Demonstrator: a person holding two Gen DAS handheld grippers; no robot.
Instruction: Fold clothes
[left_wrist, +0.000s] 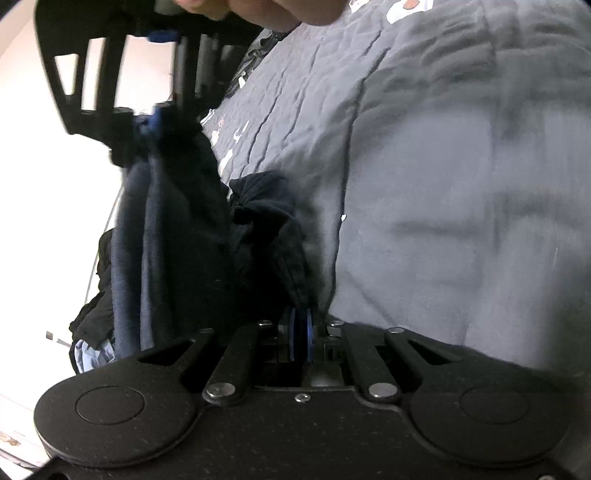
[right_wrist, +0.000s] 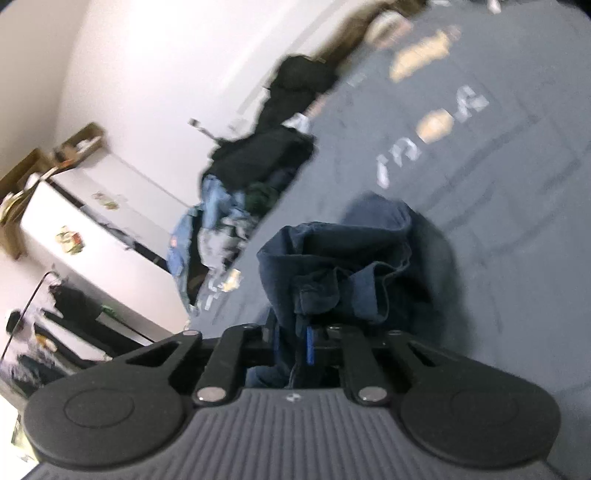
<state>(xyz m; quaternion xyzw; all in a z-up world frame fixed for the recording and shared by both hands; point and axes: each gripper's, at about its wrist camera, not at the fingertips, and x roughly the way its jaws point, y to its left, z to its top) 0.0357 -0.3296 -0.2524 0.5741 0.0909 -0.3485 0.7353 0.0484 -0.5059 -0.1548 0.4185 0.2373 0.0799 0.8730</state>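
Note:
A dark navy garment (left_wrist: 177, 236) hangs above the grey bed cover (left_wrist: 443, 184). My left gripper (left_wrist: 301, 332) is shut on a dark bunched edge of it, the blue pads (left_wrist: 295, 339) pressed together. In the left wrist view the other gripper (left_wrist: 147, 125) sits at the upper left, shut on the same cloth, which drapes down from it. In the right wrist view my right gripper (right_wrist: 303, 343) is shut on crumpled navy fabric (right_wrist: 340, 266) that bunches up right in front of the fingers and hides them.
A heap of mixed clothes (right_wrist: 236, 192) lies along the bed's far edge by the white wall (right_wrist: 166, 74). A white cabinet (right_wrist: 92, 236) stands to the left. The grey printed bed cover (right_wrist: 498, 184) spreads to the right. A hand (left_wrist: 258, 11) shows at the top.

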